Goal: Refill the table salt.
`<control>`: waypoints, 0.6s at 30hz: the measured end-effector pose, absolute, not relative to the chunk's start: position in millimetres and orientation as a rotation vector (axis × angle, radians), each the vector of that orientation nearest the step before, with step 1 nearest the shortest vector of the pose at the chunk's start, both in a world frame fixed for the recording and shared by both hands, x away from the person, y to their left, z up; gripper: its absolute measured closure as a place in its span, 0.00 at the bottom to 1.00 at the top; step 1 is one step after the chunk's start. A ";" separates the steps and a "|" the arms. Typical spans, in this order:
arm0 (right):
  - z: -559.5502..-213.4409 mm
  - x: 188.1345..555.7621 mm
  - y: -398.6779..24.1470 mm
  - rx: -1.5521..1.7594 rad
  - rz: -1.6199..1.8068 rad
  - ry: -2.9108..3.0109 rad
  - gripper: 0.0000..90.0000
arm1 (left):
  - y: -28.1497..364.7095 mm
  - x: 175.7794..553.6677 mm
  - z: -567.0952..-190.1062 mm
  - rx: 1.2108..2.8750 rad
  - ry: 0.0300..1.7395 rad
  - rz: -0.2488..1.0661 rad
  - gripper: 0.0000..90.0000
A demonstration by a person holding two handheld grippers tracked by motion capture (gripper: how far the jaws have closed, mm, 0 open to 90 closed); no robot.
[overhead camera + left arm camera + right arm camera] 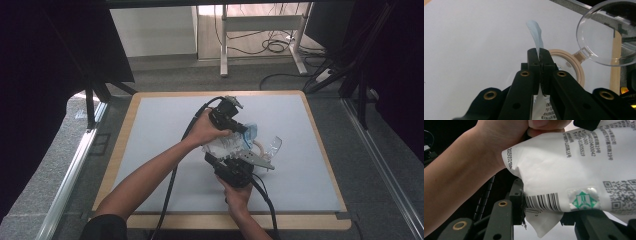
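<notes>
From the high view, you have the white packet (223, 145) lifted off the grey worktop (160, 145) between both grippers, near a beige ring with its clear lid (273, 145); I judge the opening barely begun. In the left gripper view your left gripper (540, 58) is clenched on its thin pale-blue edge (535, 32). In the right gripper view your right gripper (544, 213) grasps the crumpled, barcoded bottom, still sealed.

White packet (574, 170) printed with barcode, QR code, green diamond sticker, digits 81805519
</notes>
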State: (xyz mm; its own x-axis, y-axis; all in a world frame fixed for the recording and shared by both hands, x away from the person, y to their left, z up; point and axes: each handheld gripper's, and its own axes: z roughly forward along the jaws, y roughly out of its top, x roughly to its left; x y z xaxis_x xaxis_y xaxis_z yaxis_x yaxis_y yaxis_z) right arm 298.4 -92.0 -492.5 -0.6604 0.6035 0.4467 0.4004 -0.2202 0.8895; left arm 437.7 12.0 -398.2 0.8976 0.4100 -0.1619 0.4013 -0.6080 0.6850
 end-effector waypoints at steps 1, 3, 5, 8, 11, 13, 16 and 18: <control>-492.5 298.4 -92.2 1.213 2.002 1.861 0.70 | 12.0 437.6 -398.2 2.289 0.577 0.015 1.00; -492.5 298.6 -92.2 1.211 2.004 1.862 0.70 | 11.9 437.6 -398.3 2.291 0.577 0.016 1.00; -492.5 298.6 -92.2 1.211 2.004 1.863 0.70 | 12.0 437.6 -398.3 2.291 0.577 0.016 1.00; -492.4 298.5 -92.1 1.214 2.004 1.862 0.70 | 12.1 437.6 -398.3 2.290 0.578 0.016 1.00; -492.2 298.1 -91.8 1.224 2.006 1.859 0.70 | 12.1 437.5 -397.9 2.293 0.575 0.016 1.00; -492.2 298.0 -91.5 1.224 2.007 1.856 0.70 | 12.0 437.6 -397.8 2.294 0.575 0.016 1.00; -492.2 297.9 -91.3 1.230 2.012 1.852 0.70 | 11.6 437.9 -397.7 2.296 0.574 0.016 1.00; -492.0 298.1 -91.5 1.231 2.019 1.851 0.70 | 11.0 437.7 -397.5 2.298 0.576 0.018 1.00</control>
State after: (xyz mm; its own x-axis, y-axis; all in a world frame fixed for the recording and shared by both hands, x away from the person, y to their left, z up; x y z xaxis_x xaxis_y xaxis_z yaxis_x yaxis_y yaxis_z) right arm 298.1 -91.5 -492.0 -0.6558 0.5960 0.4633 0.4101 -0.2340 0.8815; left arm 437.7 11.0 -397.5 0.8986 0.4097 -0.1569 0.3992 -0.6151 0.6800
